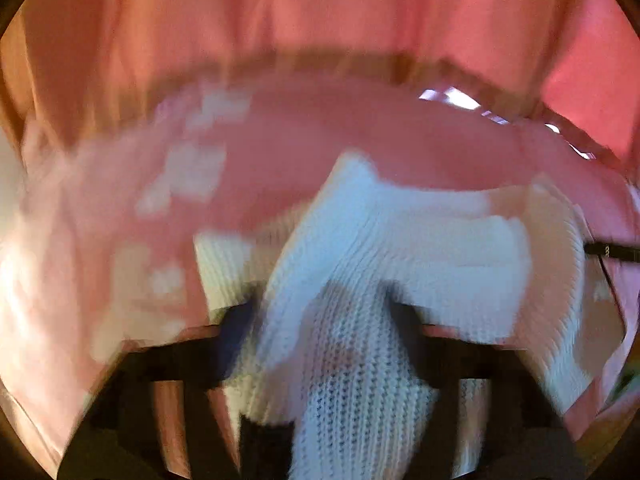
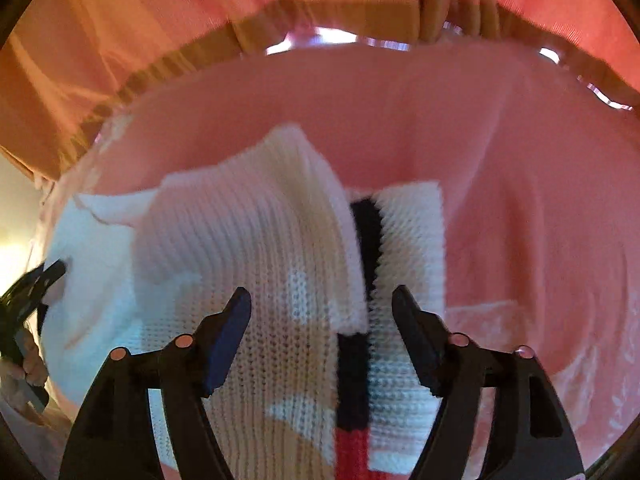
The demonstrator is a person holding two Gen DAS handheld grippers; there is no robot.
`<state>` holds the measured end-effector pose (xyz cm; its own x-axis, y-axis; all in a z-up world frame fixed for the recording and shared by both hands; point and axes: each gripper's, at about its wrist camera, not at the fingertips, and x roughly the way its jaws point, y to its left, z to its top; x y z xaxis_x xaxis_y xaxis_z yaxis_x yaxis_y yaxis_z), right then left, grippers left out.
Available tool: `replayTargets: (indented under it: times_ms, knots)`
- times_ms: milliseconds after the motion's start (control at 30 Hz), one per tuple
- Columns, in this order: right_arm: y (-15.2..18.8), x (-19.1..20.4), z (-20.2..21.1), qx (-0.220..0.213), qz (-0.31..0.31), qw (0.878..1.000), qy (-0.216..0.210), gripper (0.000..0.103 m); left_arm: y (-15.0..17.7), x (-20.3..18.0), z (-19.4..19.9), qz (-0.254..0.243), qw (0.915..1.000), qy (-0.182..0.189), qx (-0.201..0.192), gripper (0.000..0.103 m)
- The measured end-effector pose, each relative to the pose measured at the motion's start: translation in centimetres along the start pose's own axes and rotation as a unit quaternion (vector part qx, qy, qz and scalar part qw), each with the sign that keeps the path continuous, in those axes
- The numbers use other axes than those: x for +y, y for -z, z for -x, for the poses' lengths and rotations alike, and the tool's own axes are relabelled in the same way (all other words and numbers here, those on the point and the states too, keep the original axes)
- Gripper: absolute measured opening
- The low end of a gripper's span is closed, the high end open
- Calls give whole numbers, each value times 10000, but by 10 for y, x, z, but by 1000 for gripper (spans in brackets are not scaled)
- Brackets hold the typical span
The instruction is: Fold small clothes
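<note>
A white knitted garment [image 2: 248, 248] with a black and red stripe [image 2: 366, 236] lies on a pink cloth-covered table [image 2: 500, 140]. My right gripper [image 2: 322, 308] is open just above it, its fingers either side of the stripe. My left gripper [image 1: 324, 312] is shut on a fold of the white knit [image 1: 384, 240], which bunches up between its fingers. The left gripper also shows at the left edge of the right wrist view [image 2: 30, 292], at the garment's left end. The left wrist view is blurred.
The table is covered by a pink cloth with pale printed patches [image 1: 192, 168]. Pink-orange curtains [image 2: 120, 20] hang behind the table's far edge. A thin black part [image 1: 612, 252] shows at the right edge of the left wrist view.
</note>
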<state>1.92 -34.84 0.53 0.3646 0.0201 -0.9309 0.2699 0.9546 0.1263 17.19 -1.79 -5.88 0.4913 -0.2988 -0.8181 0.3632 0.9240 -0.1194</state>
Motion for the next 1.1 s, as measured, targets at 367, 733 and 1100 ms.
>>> replayTargets:
  times_ms: [367,733,1100]
  knots:
    - [22,-38,-1,272,-425,9981,342,10,19,45,2,741,9958,-542,-29,9]
    - [23,-18,19,-232,-274,9994,3,56,13,28,30,803,9959,-226,-338,78]
    - [-15,-41,-7,91,-978,9949,216,19,-15,39,-17,1291,9898,-583,149,12]
